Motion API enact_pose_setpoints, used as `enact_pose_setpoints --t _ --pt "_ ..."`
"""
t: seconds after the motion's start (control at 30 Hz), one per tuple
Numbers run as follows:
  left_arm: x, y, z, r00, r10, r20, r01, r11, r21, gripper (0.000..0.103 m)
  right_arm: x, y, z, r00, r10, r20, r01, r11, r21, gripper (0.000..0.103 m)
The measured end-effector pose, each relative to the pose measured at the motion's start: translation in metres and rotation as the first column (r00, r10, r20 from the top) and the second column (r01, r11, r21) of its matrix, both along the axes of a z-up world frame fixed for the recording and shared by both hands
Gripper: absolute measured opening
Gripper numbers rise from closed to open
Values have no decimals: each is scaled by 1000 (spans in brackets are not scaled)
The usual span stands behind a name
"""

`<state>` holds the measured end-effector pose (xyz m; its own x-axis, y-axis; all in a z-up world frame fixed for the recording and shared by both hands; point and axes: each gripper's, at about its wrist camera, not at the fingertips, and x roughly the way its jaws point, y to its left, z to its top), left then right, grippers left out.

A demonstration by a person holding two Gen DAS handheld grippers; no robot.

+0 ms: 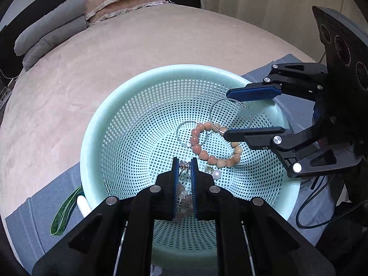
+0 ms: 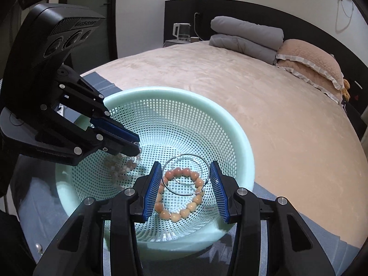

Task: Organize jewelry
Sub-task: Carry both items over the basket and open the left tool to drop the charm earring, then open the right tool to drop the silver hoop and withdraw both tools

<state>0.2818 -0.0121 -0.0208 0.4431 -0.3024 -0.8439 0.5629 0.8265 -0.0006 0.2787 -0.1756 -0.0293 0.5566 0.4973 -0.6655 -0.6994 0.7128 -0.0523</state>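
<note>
Both grippers are working over a mint-green perforated basket that is sitting on a grey cloth at the edge of a pink-covered bed — a sensible catch-all, since its deep bowl is keeping loose pieces from rolling off. The left gripper is pointing steeply into the basket with its jaws pressed nearly together, pinching a strand of pale translucent beads that is dangling below its pads; a narrow grip suits so thin a strand. The right gripper is holding a large silver hoop earring between half-spread jaws, the hoop's width itself keeping the pads apart — likely to carry it without bending the wire. Directly beneath it a peach beaded bracelet is lying on the basket floor, with a second hoop overlapping it and a pearl piece just beside. A green strap is lying outside the rim. The sorting seems only partly done.
</note>
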Motion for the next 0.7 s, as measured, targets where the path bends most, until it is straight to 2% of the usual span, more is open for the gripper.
enact_pose_setpoints --t 0.17,0.27,0.3,0.33,0.4,0.47,0.53,0.57,0.63,0.7 --pt "2 4 -3 1000 20 -7 -20 1000 3 11 -2 -2 0 1000 -11 4 11 1000 -3 42" --pt "1 6 0 998 51 21 -51 999 4 12 0 -7 0 999 -45 -7 45 999 -8 44" --pt "0 7 2 998 62 30 -62 998 5 21 0 -8 1 999 -53 -1 53 999 -1 48" --pt "-2 9 4 996 75 47 -75 997 8 41 -3 -10 3 998 -60 14 60 998 10 60" --pt "-6 12 10 991 100 90 -101 995 7 69 -9 -15 10 996 -75 51 74 997 33 79" --pt "-11 16 18 987 113 116 -113 994 -6 74 -12 -19 16 990 -107 95 104 994 38 86" --pt "-16 19 24 981 134 138 -134 991 -9 94 -13 -24 20 986 -129 107 124 991 48 86" --pt "-19 20 28 975 146 166 -147 989 -7 97 -13 -27 21 984 -141 105 136 989 53 86" --pt "-25 22 33 968 153 200 -157 988 2 97 -11 -33 24 980 -170 101 163 984 67 86" --pt "-29 23 37 968 151 199 -156 988 8 97 -10 -39 25 977 -193 89 186 979 77 87"
